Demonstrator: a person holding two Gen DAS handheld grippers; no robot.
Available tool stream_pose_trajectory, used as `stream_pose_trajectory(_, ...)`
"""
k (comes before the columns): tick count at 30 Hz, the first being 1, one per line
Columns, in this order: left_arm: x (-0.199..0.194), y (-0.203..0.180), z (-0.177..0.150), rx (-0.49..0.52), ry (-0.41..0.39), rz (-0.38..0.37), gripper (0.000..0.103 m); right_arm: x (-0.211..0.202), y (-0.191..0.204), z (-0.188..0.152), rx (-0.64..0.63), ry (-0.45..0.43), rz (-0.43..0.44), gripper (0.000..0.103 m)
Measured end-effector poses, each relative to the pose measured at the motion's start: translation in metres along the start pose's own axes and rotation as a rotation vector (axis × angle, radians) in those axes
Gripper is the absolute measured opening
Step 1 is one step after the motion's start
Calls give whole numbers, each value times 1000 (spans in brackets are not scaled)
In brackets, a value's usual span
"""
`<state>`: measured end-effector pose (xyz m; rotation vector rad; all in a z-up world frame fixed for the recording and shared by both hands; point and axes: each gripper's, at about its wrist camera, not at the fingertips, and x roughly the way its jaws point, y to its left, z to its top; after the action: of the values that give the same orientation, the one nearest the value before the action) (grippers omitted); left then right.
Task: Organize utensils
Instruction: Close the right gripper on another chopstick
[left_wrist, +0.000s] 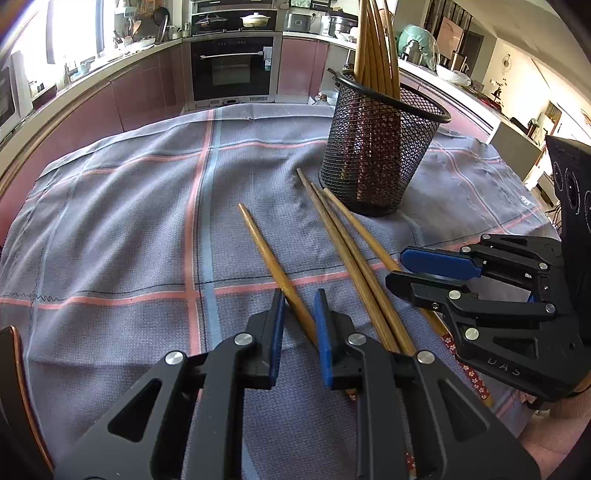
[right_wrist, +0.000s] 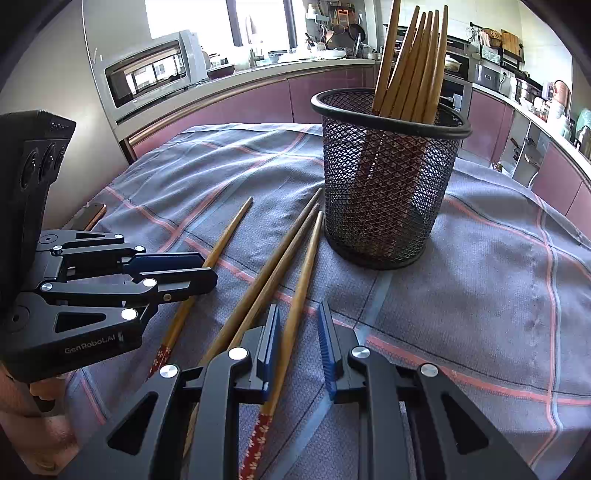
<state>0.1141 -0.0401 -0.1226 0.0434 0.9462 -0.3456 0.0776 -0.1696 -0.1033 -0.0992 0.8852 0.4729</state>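
A black mesh holder (left_wrist: 376, 158) (right_wrist: 388, 184) stands on the checked cloth with several wooden chopsticks (left_wrist: 373, 48) (right_wrist: 413, 66) upright in it. One loose chopstick (left_wrist: 258, 240) (right_wrist: 229, 236) lies apart on the cloth and runs between the jaws of my left gripper (left_wrist: 299, 295) (right_wrist: 208, 271); a narrow gap shows beside it, so the gripper is open. Three more lie side by side. The one nearest the holder (left_wrist: 354, 225) (right_wrist: 314, 251) passes between the jaws of my right gripper (right_wrist: 299, 308) (left_wrist: 397, 267), also open, with space at the right pad.
The grey cloth (left_wrist: 110, 221) (right_wrist: 498, 295) with pink lines covers the whole table and is slightly rumpled. A flat phone-like object (right_wrist: 88, 214) lies at the table's left edge. Kitchen cabinets and an oven (left_wrist: 232, 70) stand beyond the far edge.
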Motion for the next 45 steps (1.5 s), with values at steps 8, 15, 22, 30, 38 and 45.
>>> stream_pose_trajectory(8,2,-2,1,-4,-5,13,18,3,4,3,-18,4,-18,19)
stream_pose_trajectory(15,2,-3,1,-19,-9,30,16,3,-2,3,17,3,-1,7)
stream_pose_trajectory(22,1,-1,1,-32,-9,30,14,2,-8,2,43,5,29,6)
stream_pose_trajectory(30,2,-1,1,-29,-2,25,17,2,-7,3,29,12,17,7)
stream_pose_trajectory(38,3,-2,3,-26,0,35,16,7,-2,8,-13,11,-10,7)
stream_pose_trajectory(45,3,2,3,-60,-3,33,11,5,-3,6,0,6,3,5)
